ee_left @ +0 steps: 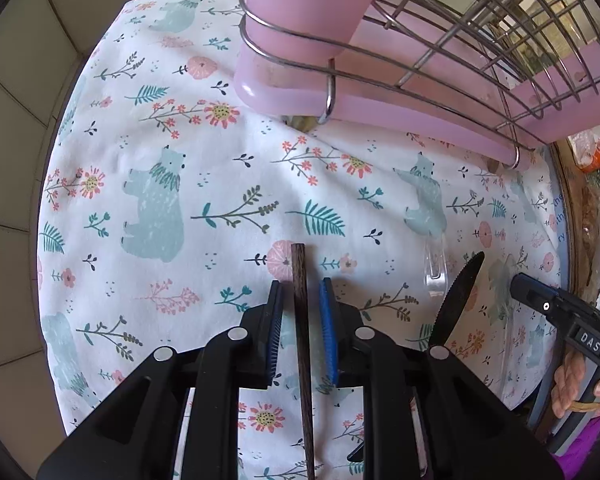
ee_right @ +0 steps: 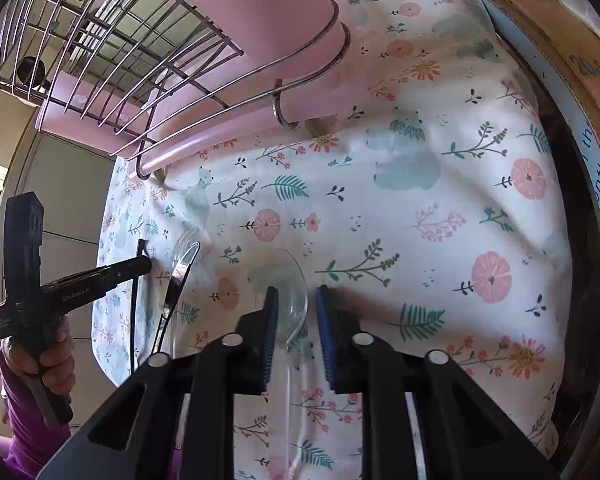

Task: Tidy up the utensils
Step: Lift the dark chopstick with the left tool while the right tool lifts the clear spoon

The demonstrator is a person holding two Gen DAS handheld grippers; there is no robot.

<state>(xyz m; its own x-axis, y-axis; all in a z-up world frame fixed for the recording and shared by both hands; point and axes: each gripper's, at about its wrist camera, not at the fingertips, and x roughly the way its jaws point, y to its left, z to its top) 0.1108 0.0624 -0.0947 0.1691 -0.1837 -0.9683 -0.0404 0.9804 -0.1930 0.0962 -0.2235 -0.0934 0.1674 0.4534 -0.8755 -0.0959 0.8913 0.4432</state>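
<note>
In the left wrist view my left gripper point(ee_left: 303, 292) is open, its jaws on either side of a dark wooden chopstick point(ee_left: 302, 344) lying on the floral cloth point(ee_left: 148, 208). A black serrated knife point(ee_left: 458, 300) and a clear plastic fork point(ee_left: 434, 264) lie to its right. In the right wrist view my right gripper point(ee_right: 297, 300) is open around a clear plastic spoon point(ee_right: 292, 304) on the cloth point(ee_right: 420, 208). The knife point(ee_right: 180, 276) and chopstick point(ee_right: 137, 300) lie left of it, by the left gripper point(ee_right: 140, 266).
A wire dish rack point(ee_left: 460, 40) with a pink cup holder point(ee_left: 300, 20) and pink drip tray point(ee_left: 420, 108) stands at the back of the cloth; it also shows in the right wrist view point(ee_right: 140, 60). A cardboard box point(ee_right: 560, 40) borders the right side.
</note>
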